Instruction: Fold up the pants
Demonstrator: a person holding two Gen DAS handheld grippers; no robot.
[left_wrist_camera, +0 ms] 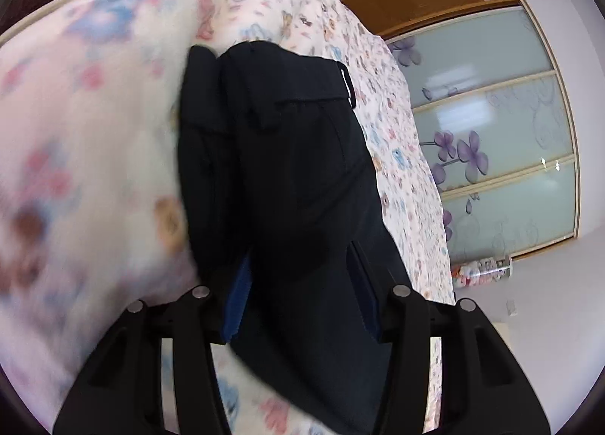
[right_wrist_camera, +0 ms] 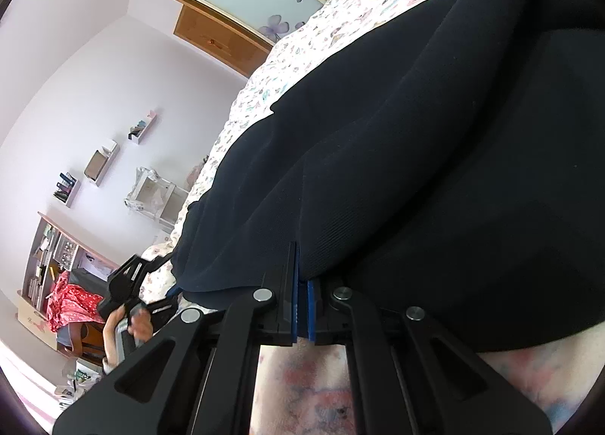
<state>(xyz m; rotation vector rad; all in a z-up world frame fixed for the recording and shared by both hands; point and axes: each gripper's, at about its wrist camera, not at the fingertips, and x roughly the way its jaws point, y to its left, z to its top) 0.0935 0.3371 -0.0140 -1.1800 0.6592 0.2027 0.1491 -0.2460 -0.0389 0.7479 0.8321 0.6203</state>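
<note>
Black pants (left_wrist_camera: 295, 170) lie along the flowered bedspread (left_wrist_camera: 397, 170), waistband and belt loop at the far end. My left gripper (left_wrist_camera: 302, 302) straddles their near end: its blue pads (left_wrist_camera: 238, 299) stand apart with a bunch of fabric between them and their faces still showing. In the right wrist view the pants (right_wrist_camera: 416, 151) fill the frame. My right gripper (right_wrist_camera: 302, 283) is shut, its blue pads together and pinching a fold of the pants at the tips. The left gripper (right_wrist_camera: 166, 280) shows there too, at the pants' far edge, held by a hand (right_wrist_camera: 128, 325).
A fluffy flowered blanket (left_wrist_camera: 75, 132) lies beside the pants. The bed edge drops off toward a wardrobe with frosted, purple-flowered doors (left_wrist_camera: 491, 125). Wall shelves (right_wrist_camera: 102, 162), a bookcase and a red cloth (right_wrist_camera: 72, 306) stand across the room.
</note>
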